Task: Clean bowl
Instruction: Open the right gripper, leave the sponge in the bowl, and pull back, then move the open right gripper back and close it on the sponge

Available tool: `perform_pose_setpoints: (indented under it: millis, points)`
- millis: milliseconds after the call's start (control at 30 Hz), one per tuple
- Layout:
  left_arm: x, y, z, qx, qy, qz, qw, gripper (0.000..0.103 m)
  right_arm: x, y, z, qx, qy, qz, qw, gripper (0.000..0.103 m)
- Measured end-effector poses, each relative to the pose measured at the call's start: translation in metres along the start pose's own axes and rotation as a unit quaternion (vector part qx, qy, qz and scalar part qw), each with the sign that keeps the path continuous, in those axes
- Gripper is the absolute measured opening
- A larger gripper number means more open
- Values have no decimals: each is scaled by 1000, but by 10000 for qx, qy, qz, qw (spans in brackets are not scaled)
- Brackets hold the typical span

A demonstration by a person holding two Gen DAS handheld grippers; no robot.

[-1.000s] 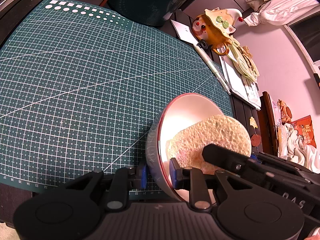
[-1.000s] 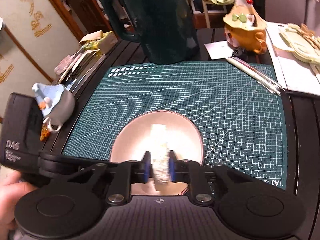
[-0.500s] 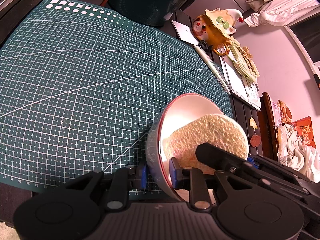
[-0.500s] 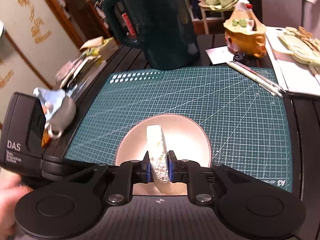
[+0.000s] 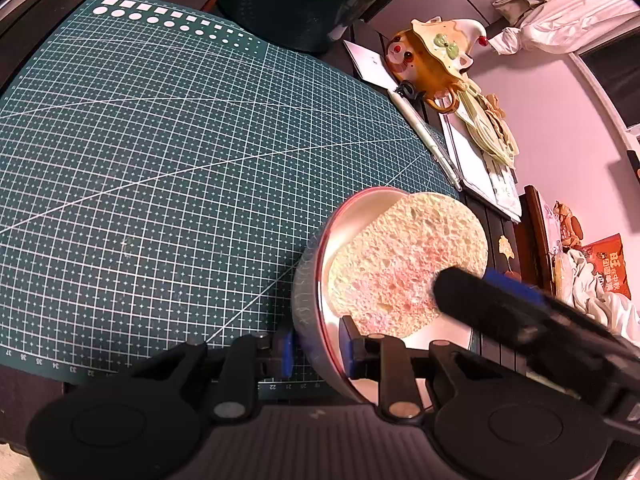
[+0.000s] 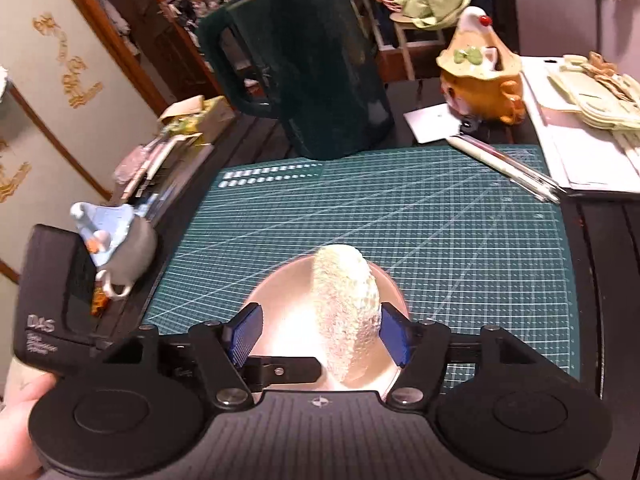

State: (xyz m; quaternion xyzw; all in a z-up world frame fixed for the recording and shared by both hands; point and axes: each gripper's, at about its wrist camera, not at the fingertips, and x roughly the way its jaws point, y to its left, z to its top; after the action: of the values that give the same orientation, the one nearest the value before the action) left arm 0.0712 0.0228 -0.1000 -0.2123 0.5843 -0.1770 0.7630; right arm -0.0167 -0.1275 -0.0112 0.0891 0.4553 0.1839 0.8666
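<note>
1. You are holding one bowl (image 5: 316,304) with your left gripper (image 5: 316,354); its two blue-padded fingers are clamping the bowl's near rim, one pad outside the wall and one inside.
2. The bowl is sitting on the near right corner of the green cutting mat (image 5: 180,152), tipped up on its side in the left wrist view.
3. One round pale sponge (image 5: 408,260) is standing on edge inside the bowl, leaning against the inner wall.
4. The right wrist view is showing what the left cannot: your right gripper (image 6: 320,336) is standing wide apart, its blue pads (image 6: 244,334) either side of the sponge (image 6: 346,312), with the right pad touching or just beside it and a clear gap at the left pad.
5. In the left wrist view you are seeing only one dark finger (image 5: 480,300) of the right gripper, blurred, lying across the sponge's lower face.
6. The right wrist view is also showing the bowl (image 6: 280,320) from above, its pale inside lit brightly.
7. Beyond the mat's far edge one dark green jug (image 6: 304,76) is standing, and one orange figurine pot (image 6: 480,80) is sitting to the jug's right.
8. One grey mug with a blue lid (image 6: 120,248) is resting left of the mat, seen only from the right wrist.
9. Pens (image 6: 504,168) are lying along the mat's far right corner; their number is unclear.
</note>
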Motion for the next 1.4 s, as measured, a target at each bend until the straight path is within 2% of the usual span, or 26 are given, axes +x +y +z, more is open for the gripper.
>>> perform_pose_setpoints:
  millis: [67,167,267,300,367,433,467,500,567,633,700,800,933,1033,1133,1200,1267,1333,1400]
  points:
    - [-1,1,-1,-4,2,-3,10000,22,-9,5,1,-122,-212,-139,9996,69]
    - [0,0,-2,7,1,6,10000,22,-41,11,3,-443,-1004,1,9940,71]
    - [0,3,-2,4,2,3,10000,22,-80,10,-6,-523,-1941,254,9792,102]
    - [0,-2,-2,4,0,14,10000,22,-88,6,-13,-451,-2247,295,9729,102]
    - [0,-3,-1,15,-2,26,10000,22,-89,-4,-18,-113,-2511,123,9678,102]
    - [1,-1,-1,10,-7,22,10000,22,-74,-15,-4,281,-1763,-214,9837,102]
    - [1,1,-1,4,-7,19,10000,22,-69,-21,-1,285,-1566,-29,9872,100]
    - [1,2,0,-2,-8,16,10000,22,-67,-25,-1,330,-1567,45,9871,101]
    - [2,3,0,-1,-8,14,10000,22,-66,-31,1,580,-1614,-221,9849,102]
    - [1,8,0,7,-9,16,10000,22,-63,-39,4,694,-1503,-243,9859,102]
    - [2,10,0,7,-7,15,10000,22,-59,-52,7,879,-1452,12,9855,102]
    - [0,0,-1,2,-11,19,10000,22,-42,-72,16,1232,-824,421,9881,102]
    - [1,4,0,-7,-6,14,10000,22,-39,-75,11,1218,-1088,241,9863,102]
    - [3,5,1,-8,0,15,10000,22,-42,-75,6,943,-1507,630,9821,102]
    - [6,6,2,-8,1,15,10000,22,-43,-79,10,778,-1552,1293,9763,102]
    - [5,4,2,-8,1,21,10000,22,-46,-76,15,551,-1469,1078,9817,102]
    - [5,2,1,1,3,23,10000,22,-47,-64,14,81,-1587,389,9865,102]
    - [7,5,3,-3,2,20,10000,22,-45,-59,9,-89,-1806,255,9832,102]
    - [5,4,-1,6,0,29,10000,22,-35,-59,7,-352,-1766,485,9825,99]
